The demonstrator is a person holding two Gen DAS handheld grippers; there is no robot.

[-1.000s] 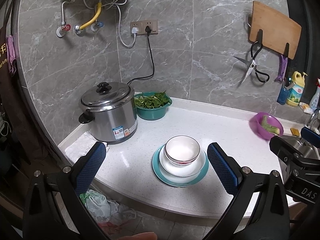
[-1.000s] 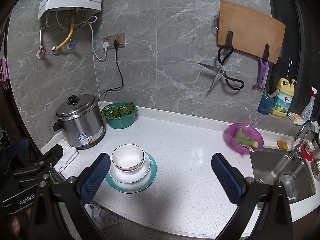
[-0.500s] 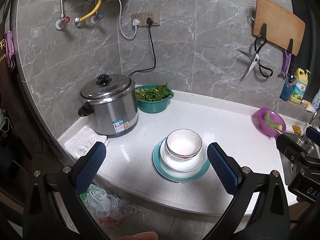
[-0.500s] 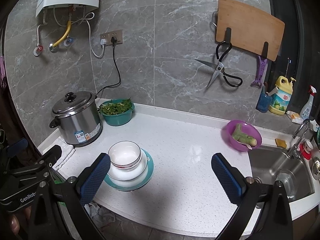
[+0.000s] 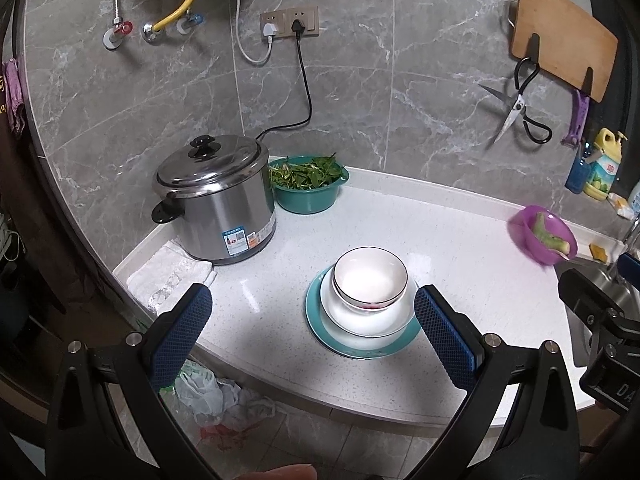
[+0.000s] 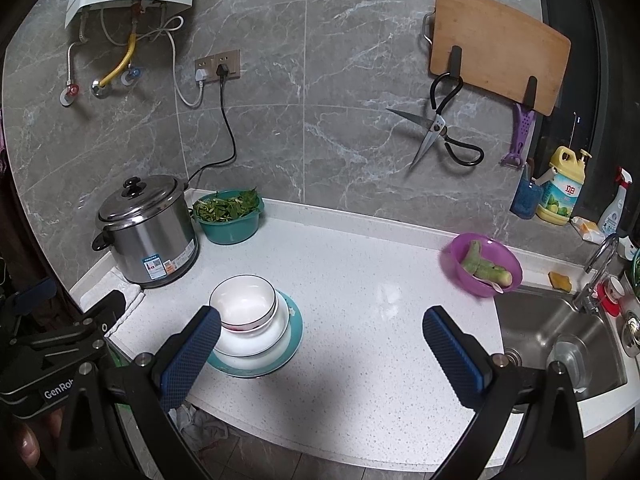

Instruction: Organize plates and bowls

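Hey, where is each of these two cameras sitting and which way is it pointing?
Left wrist: on the left gripper, open, looking forward and down at the bowl and plates; the right gripper's body shows at the right edge.
Right wrist: on the right gripper, open, facing the counter and sink; the left gripper's body shows at the left edge.
Shared: bowl, cooker, purple bowl, scissors.

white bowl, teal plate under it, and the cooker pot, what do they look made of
White bowl: likely glazed ceramic, glossy with a thin dark rim line.
Teal plate: glossy glaze look, probably ceramic, though melamine is possible.
Cooker pot: brushed stainless steel, streaky reflections; black knob looks plastic.
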